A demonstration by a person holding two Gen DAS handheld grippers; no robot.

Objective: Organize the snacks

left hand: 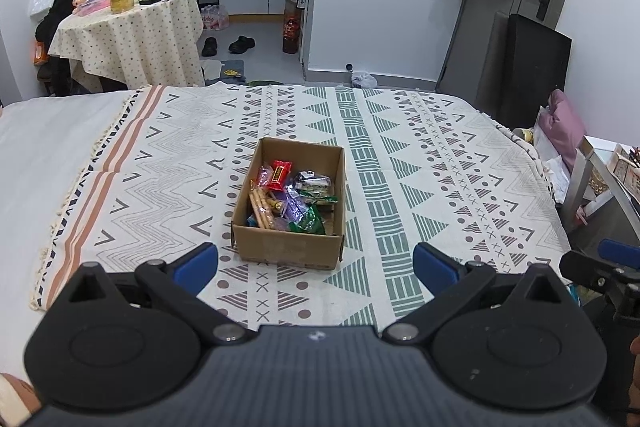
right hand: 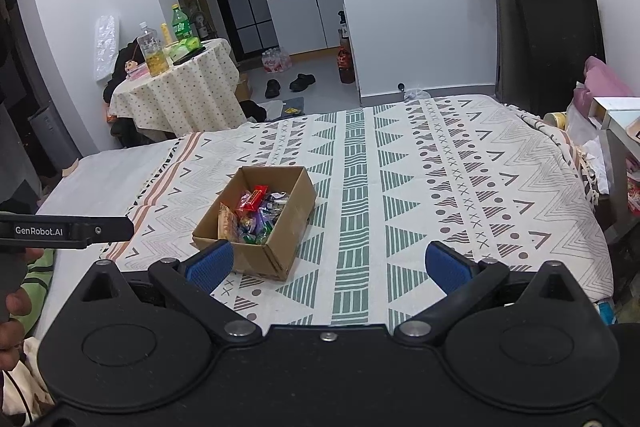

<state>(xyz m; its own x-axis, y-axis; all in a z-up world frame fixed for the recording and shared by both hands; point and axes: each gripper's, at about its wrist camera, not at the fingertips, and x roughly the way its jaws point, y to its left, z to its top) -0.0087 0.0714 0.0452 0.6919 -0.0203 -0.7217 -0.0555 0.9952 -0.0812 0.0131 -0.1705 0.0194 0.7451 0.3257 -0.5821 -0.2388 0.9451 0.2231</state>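
both grippers, left gripper (left hand: 316, 269) and right gripper (right hand: 328, 269), hover empty with blue-padded jaws spread wide above the patterned cloth (left hand: 400, 155); ahead sits an open brown cardboard box (left hand: 289, 249) of mixed wrapped snacks (left hand: 292, 197).

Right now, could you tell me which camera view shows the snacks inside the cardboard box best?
The left wrist view: it looks straight into the cardboard box, so the snacks spread out clearly. In the right wrist view the box sits off to the left, turned corner-on, and the snacks look smaller and more bunched together.
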